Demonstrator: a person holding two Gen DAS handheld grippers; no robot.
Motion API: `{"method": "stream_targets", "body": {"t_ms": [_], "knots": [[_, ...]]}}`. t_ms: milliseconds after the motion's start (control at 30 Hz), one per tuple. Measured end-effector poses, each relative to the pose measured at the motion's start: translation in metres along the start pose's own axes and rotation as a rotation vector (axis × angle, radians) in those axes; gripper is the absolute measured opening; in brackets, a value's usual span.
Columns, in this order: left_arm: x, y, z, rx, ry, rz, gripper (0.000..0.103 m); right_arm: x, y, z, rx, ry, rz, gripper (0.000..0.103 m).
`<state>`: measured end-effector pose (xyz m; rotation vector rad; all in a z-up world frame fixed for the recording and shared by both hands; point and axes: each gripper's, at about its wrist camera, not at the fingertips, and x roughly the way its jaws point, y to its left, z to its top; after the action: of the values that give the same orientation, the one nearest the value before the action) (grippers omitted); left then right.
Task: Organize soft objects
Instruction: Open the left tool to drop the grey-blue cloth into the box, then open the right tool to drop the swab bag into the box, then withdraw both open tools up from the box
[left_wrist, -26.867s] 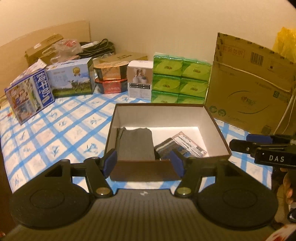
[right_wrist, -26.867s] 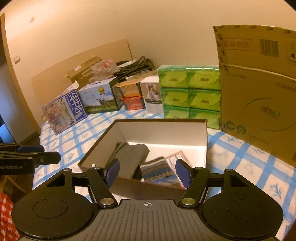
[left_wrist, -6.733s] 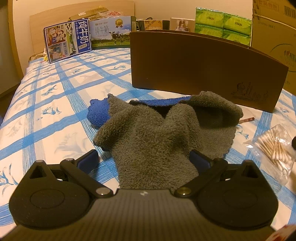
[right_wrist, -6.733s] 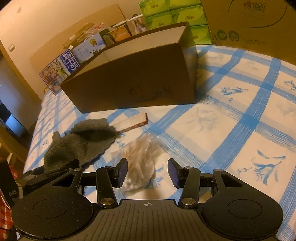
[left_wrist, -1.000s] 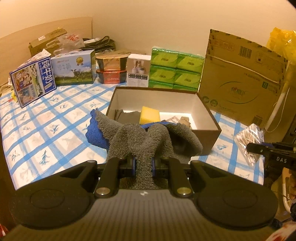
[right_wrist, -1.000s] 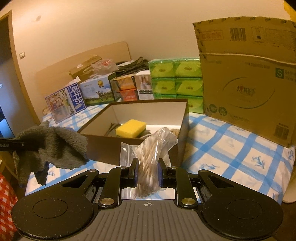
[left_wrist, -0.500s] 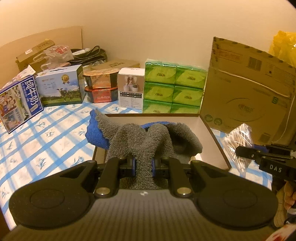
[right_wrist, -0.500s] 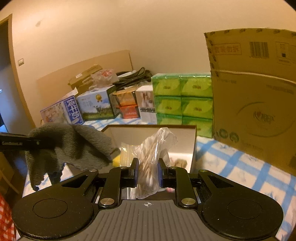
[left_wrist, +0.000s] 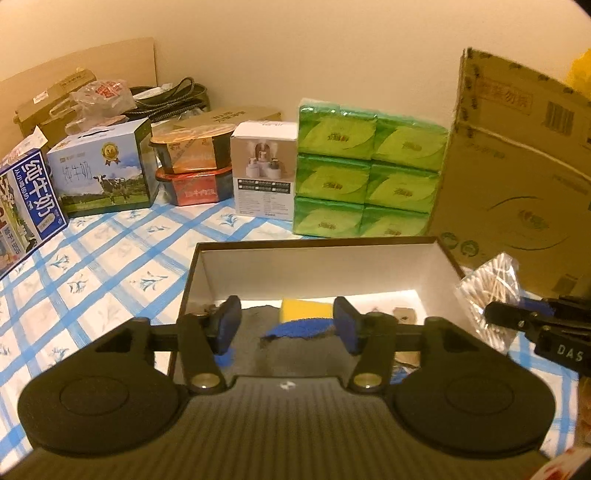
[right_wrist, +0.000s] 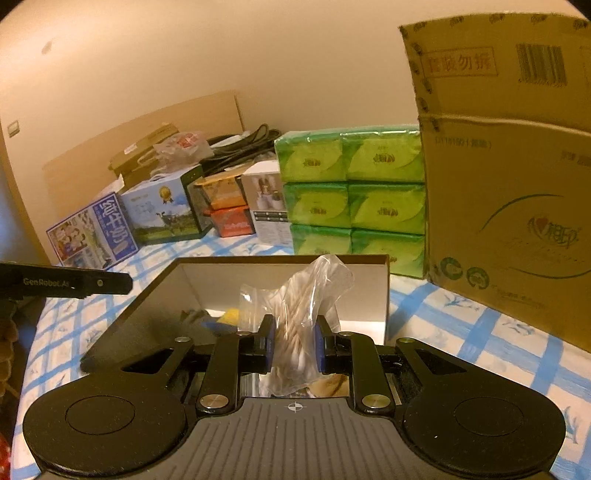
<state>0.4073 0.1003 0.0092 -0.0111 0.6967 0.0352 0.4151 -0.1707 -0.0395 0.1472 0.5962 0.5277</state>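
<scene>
A brown box with a white inside (left_wrist: 317, 258) stands on the blue-checked cloth; it also shows in the right wrist view (right_wrist: 384, 295). My left gripper (left_wrist: 288, 325) is open above it. The grey and blue towel (left_wrist: 295, 332) lies in the box below it, beside a yellow sponge (left_wrist: 303, 308). My right gripper (right_wrist: 293, 349) is shut on a clear bag of cotton swabs (right_wrist: 299, 317) and holds it over the box's near edge. That bag (left_wrist: 491, 291) also shows at the right in the left wrist view.
Green tissue packs (left_wrist: 365, 170), a white box (left_wrist: 264, 170), milk cartons (left_wrist: 103, 170) and food tubs (left_wrist: 192, 166) line the back. A large cardboard carton (left_wrist: 517, 177) stands at the right. The left gripper's finger (right_wrist: 74, 282) shows at the left in the right wrist view.
My left gripper has opened and the towel has dropped into the box. Both grippers have moved closer over the box. The right gripper still holds the swab bag.
</scene>
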Motion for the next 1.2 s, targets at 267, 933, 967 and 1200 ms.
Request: {"method": "stream_targets", "body": {"t_ms": [267, 933, 967, 1200], "knots": [[-0.001, 0.006, -0.005, 0.003, 0.02, -0.005, 0.064, 0.014, -0.002, 0.003, -0.007, 0.017, -0.001, 0.054], [-0.113, 0.032, -0.083, -0.088, -0.012, 0.086, 0.074, -0.051, 0.006, -0.04, 0.029, 0.056, 0.027, 0.062], [-0.119, 0.034, -0.088, -0.1, -0.01, 0.088, 0.074, -0.055, 0.007, -0.043, 0.029, 0.059, 0.028, 0.062], [-0.166, 0.047, -0.119, -0.164, 0.005, 0.131, 0.074, -0.088, 0.023, -0.064, 0.018, 0.068, 0.046, 0.065]]}}
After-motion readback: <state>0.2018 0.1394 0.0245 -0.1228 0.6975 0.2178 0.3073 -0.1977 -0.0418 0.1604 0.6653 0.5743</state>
